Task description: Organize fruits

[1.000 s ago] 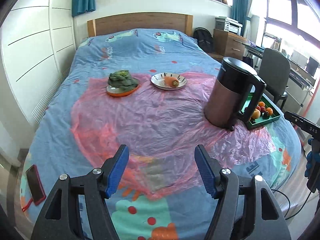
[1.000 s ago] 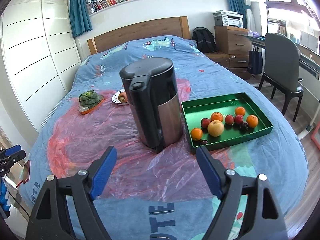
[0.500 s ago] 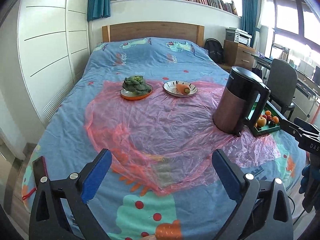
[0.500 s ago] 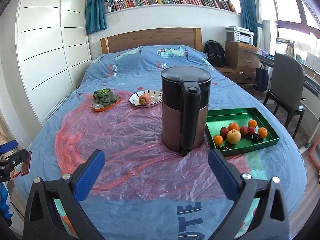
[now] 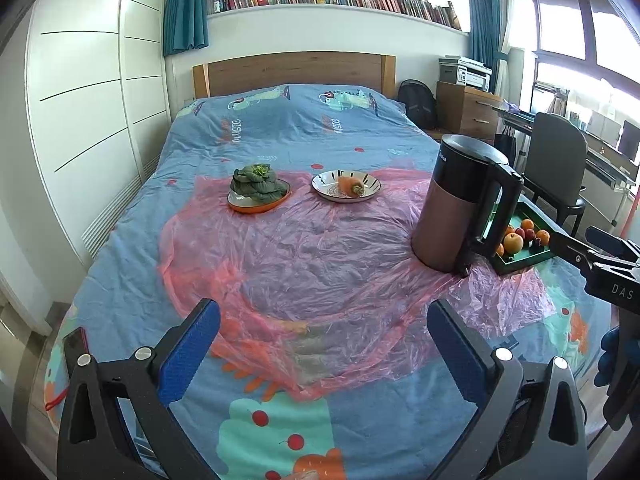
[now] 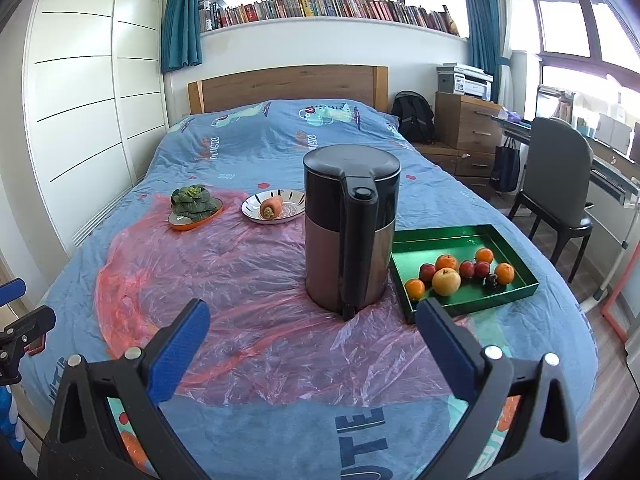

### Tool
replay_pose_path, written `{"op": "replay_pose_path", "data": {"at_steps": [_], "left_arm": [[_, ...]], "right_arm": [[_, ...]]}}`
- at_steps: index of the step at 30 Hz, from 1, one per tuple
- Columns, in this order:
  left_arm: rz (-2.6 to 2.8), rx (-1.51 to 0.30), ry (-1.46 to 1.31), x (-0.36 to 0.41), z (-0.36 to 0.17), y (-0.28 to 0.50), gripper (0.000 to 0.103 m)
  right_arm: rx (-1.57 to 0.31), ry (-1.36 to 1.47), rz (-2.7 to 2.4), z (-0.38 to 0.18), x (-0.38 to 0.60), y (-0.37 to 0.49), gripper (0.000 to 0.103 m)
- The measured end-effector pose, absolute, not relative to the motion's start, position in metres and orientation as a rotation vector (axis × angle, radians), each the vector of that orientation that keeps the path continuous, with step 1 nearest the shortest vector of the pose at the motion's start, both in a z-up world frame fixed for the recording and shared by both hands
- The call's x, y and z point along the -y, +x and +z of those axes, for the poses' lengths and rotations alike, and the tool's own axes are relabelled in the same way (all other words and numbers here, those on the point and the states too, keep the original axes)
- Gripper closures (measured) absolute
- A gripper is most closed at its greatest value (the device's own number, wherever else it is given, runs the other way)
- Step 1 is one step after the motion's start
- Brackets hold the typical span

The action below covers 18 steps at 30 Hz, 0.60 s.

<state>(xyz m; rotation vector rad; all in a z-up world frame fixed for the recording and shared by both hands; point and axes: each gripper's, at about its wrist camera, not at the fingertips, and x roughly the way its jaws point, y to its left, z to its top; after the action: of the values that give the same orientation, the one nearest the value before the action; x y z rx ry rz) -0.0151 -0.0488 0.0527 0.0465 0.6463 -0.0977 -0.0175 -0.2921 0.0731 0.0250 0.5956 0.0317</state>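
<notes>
Left gripper: your left gripper (image 5: 323,334) hangs over the near end of the bed with its blue pads spread wide and nothing between them; its tip also shows at the left edge of the right wrist view (image 6: 16,320).
Right gripper: your right gripper (image 6: 312,334) is likewise spread wide and empty, aimed at the kettle; part of it shows at the right edge of the left wrist view (image 5: 588,256).
Fruits: a cluster sits in the near half of the green tray (image 6: 460,240). You can see a yellowish apple (image 6: 446,282), oranges (image 6: 415,288), small red fruits (image 6: 427,271) and one dark fruit (image 6: 491,280), most of them touching or just beside each other.
Tray position: on the bed's right side, just beside the kettle, its near left corner on the plastic sheet.
Kettle: the black and copper electric kettle (image 6: 351,228) stands upright on the pink plastic sheet (image 6: 240,280), handle toward you.
Far plates: a white patterned plate (image 6: 292,210) holds a carrot (image 6: 271,206); left of it, an orange dish (image 6: 196,218) holds leafy greens (image 6: 191,201).
Bed edge: a phone (image 5: 76,346) lies at your left.
</notes>
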Motion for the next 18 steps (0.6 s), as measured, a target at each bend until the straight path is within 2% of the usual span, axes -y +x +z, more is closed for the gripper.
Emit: {"op": "replay_pose_path", "data": {"at_steps": [8, 18], "left_arm": [[-0.076, -0.692, 0.047, 0.056, 0.04, -0.005, 0.001], [-0.065, -0.667, 0.08, 0.067, 0.041, 0.001, 0.001]], "right_arm": [[-0.57, -0.01, 0.032, 0.075, 0.293, -0.014, 0.0], [-0.566, -0.004, 0.007, 0.072, 0.302, -0.012, 0.0]]}}
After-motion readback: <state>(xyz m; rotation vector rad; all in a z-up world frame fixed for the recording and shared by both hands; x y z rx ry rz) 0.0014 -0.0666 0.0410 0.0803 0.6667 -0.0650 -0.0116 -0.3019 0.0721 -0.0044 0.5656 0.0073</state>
